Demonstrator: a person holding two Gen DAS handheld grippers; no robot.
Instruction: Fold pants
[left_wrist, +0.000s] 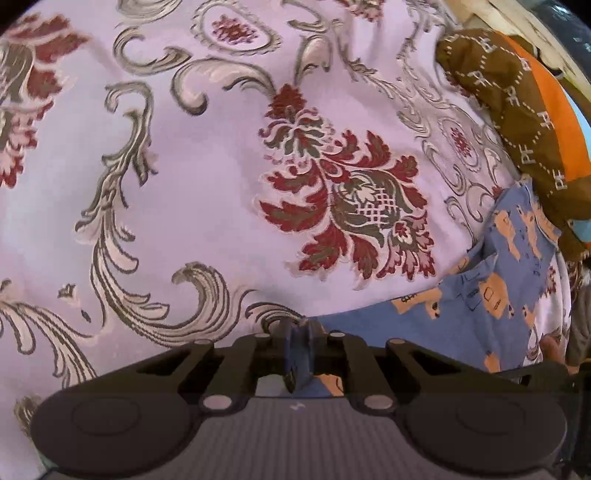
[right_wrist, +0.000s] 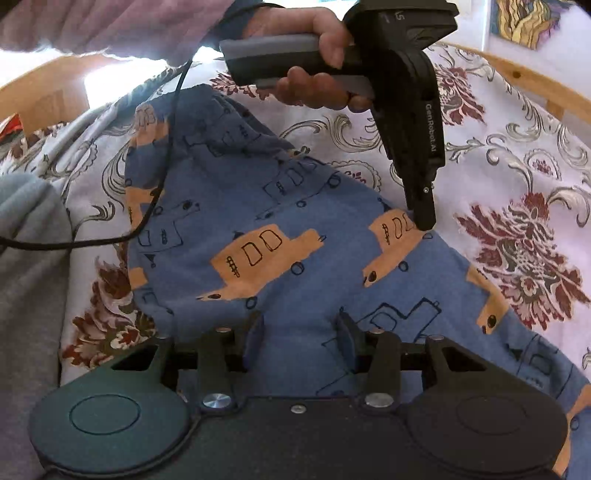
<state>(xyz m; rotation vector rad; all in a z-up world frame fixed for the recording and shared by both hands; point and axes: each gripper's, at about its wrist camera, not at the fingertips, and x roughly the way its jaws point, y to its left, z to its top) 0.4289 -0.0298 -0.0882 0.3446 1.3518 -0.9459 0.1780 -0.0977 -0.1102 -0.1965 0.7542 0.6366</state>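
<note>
The pants are blue with orange car prints and lie spread on a floral bedspread. In the left wrist view they run off to the lower right. My left gripper is shut on a fold of the blue fabric at the pants' edge; in the right wrist view its closed tips pinch the far right edge of the pants. My right gripper is open, its fingers standing apart over the near part of the pants, with blue cloth between them.
A brown and orange patterned cushion lies at the bedspread's right edge. A grey garment lies at left. A black cable trails across the pants. A wooden bed rim curves behind.
</note>
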